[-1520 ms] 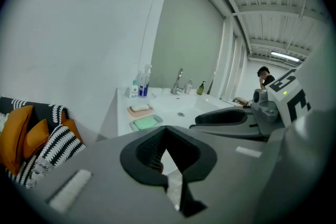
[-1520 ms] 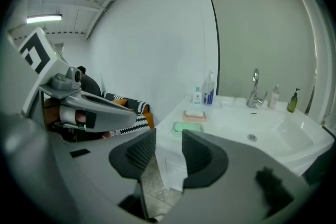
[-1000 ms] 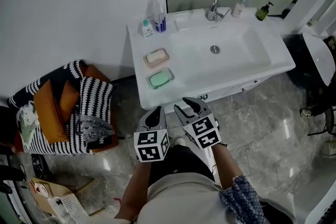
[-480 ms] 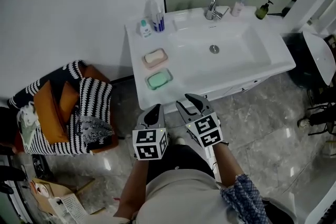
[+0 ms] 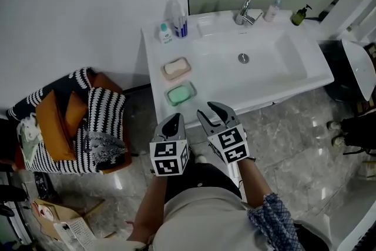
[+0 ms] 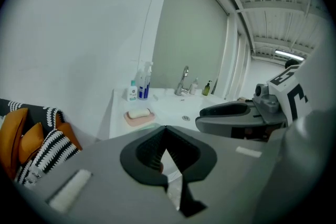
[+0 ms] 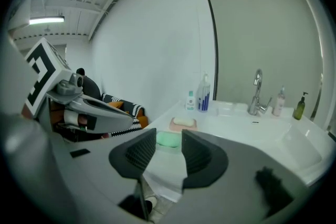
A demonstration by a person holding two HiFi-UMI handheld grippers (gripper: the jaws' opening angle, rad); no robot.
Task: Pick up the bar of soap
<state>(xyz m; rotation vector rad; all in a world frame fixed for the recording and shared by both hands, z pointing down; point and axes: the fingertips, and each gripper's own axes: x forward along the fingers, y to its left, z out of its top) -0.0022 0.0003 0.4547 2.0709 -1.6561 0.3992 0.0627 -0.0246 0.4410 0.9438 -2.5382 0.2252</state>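
A cream bar of soap (image 5: 175,67) lies in a pink dish (image 5: 184,72) on the left side of the white counter (image 5: 154,56). Nearer the front edge, a green bar (image 5: 179,93) lies in a green dish. Both grippers hover over the floor just short of the counter's front edge. My left gripper (image 5: 175,120) is shut with nothing in it; its own view shows the jaws (image 6: 165,128) meeting below the cream soap (image 6: 138,113). My right gripper (image 5: 212,110) is open and empty. In the right gripper view the green bar (image 7: 168,139) shows through the gap, well beyond the tips (image 7: 168,136).
Bottles (image 5: 175,23) stand at the counter's back left, with a faucet (image 5: 245,11) and more bottles behind the basin (image 5: 258,56). A chair with striped and orange cushions (image 5: 76,120) sits left of the vanity. A white wall runs behind it.
Both grippers have edged a little closer to the counter's front edge. Their jaws stand as before, and the soaps have not moved.
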